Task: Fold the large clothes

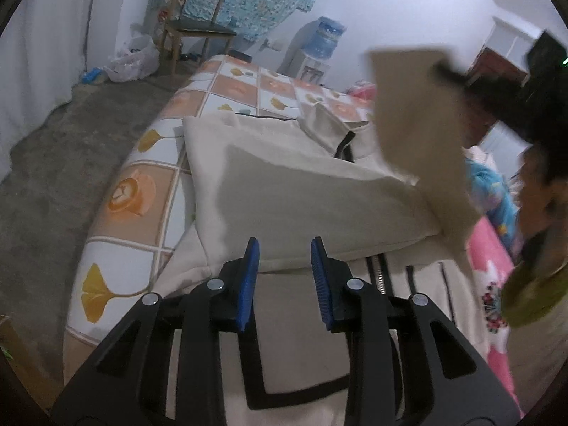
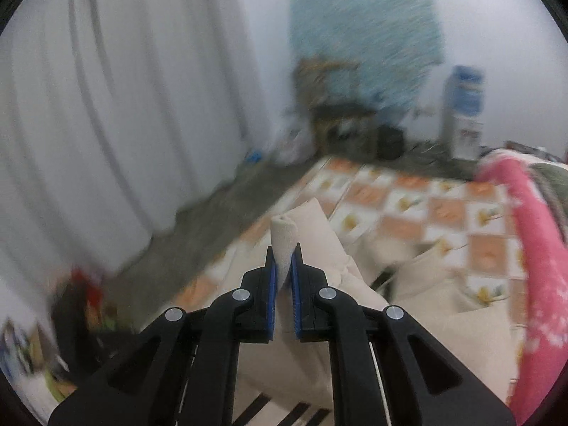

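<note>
A large cream jacket (image 1: 312, 191) with black trim and a zipper lies on the bed, its left side folded over the middle. My left gripper (image 1: 284, 248) is open and empty, just above the garment's near part. In the left wrist view the right gripper (image 1: 451, 69) shows blurred at the upper right, lifting the cream sleeve (image 1: 415, 124) above the jacket. In the right wrist view my right gripper (image 2: 284, 252) is shut on the sleeve cuff (image 2: 284, 245), with the jacket (image 2: 330, 255) below.
The bed has a checked sheet (image 1: 135, 191) with orange leaf prints. A pink blanket (image 2: 532, 248) lies at the right. Beyond the bed stand a wooden chair (image 1: 198, 25) and a water dispenser (image 1: 319, 49). White curtains (image 2: 106, 106) hang at the left.
</note>
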{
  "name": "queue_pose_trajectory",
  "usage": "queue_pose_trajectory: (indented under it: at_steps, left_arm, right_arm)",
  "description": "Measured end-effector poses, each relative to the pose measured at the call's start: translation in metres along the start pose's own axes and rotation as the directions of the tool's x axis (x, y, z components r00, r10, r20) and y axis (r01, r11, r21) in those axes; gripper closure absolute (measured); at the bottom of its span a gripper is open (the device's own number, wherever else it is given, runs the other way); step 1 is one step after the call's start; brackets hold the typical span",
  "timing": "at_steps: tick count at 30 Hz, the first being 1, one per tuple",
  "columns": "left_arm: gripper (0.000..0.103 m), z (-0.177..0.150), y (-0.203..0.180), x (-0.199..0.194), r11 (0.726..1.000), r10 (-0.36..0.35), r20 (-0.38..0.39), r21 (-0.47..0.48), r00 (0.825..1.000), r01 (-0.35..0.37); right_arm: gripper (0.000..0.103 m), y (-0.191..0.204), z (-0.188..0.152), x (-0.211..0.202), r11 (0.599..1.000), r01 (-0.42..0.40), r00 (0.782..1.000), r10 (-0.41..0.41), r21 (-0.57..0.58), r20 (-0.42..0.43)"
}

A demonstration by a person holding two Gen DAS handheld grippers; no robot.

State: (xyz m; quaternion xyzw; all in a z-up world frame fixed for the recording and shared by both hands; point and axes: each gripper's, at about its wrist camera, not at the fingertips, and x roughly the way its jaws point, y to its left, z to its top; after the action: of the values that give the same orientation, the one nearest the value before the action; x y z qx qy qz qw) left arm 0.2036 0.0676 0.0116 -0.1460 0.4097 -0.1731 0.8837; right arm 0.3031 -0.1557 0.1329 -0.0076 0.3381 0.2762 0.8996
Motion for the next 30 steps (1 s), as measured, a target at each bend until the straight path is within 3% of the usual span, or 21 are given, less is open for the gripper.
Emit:
queue_pose_trajectory:
  at_steps: [2, 3, 4, 6, 9, 12, 14, 17, 20, 24, 26, 30]
  left_arm:
    - [0.074, -0.001, 0.003, 0.003, 0.999, -0.033, -0.021, -0.019, 0.999, 0.033]
    - [0.074, -0.001, 0.004, 0.006, 0.999, -0.045, -0.029, -0.029, 0.999, 0.044]
    - [0.074, -0.001, 0.005, 0.009, 0.998, -0.054, -0.038, -0.038, 0.998, 0.053]
    - [0.074, 0.0, 0.004, 0.015, 0.998, -0.061, -0.05, -0.038, 0.997, 0.059]
    - [0.074, 0.007, 0.001, 0.023, 0.998, -0.061, -0.059, -0.025, 0.996, 0.06]
    - [0.074, 0.019, -0.001, 0.036, 0.999, -0.042, -0.067, -0.025, 0.997, 0.04]
    - [0.074, 0.029, -0.002, 0.051, 0.999, 0.031, -0.09, -0.023, 0.996, -0.033]
    - [0.074, 0.041, 0.001, 0.077, 0.993, 0.111, -0.119, -0.021, 0.987, -0.114]
    - [0.074, 0.049, 0.005, 0.101, 0.987, 0.157, -0.157, -0.005, 0.975, -0.16]
    - [0.074, 0.05, 0.006, 0.113, 0.979, 0.206, -0.162, 0.032, 0.965, -0.203]
    - [0.076, 0.048, 0.002, 0.113, 0.973, 0.227, -0.151, 0.061, 0.962, -0.221]
    - [0.095, 0.044, -0.002, 0.113, 0.954, 0.287, -0.12, 0.123, 0.95, -0.272]
  right_arm:
    - [0.08, 0.014, -0.016, 0.031, 0.998, -0.047, 0.993, 0.044, -0.03, -0.112]
    - [0.061, 0.019, -0.026, 0.046, 0.997, -0.067, 0.983, 0.062, -0.026, -0.172]
    - [0.053, 0.02, -0.033, 0.053, 0.997, -0.077, 0.976, 0.071, -0.018, -0.204]
    - [0.052, 0.009, -0.042, 0.052, 0.996, -0.09, 0.974, 0.087, -0.002, -0.209]
    - [0.04, -0.023, -0.045, 0.024, 0.997, -0.051, 0.986, 0.058, 0.05, -0.154]
    - [0.039, -0.077, -0.049, -0.008, 0.992, 0.032, 0.994, -0.019, 0.126, -0.109]
    - [0.039, -0.114, -0.057, -0.025, 0.975, 0.142, 0.986, -0.125, 0.169, -0.11]
    - [0.039, -0.171, -0.08, -0.049, 0.917, 0.315, 0.946, -0.283, 0.246, -0.155]
    - [0.039, -0.214, -0.105, -0.056, 0.859, 0.411, 0.909, -0.362, 0.305, -0.206]
    - [0.04, -0.255, -0.124, -0.046, 0.825, 0.443, 0.892, -0.366, 0.35, -0.266]
    - [0.046, -0.264, -0.13, -0.037, 0.821, 0.448, 0.887, -0.359, 0.353, -0.292]
    - [0.067, -0.279, -0.137, -0.023, 0.825, 0.431, 0.89, -0.322, 0.366, -0.322]
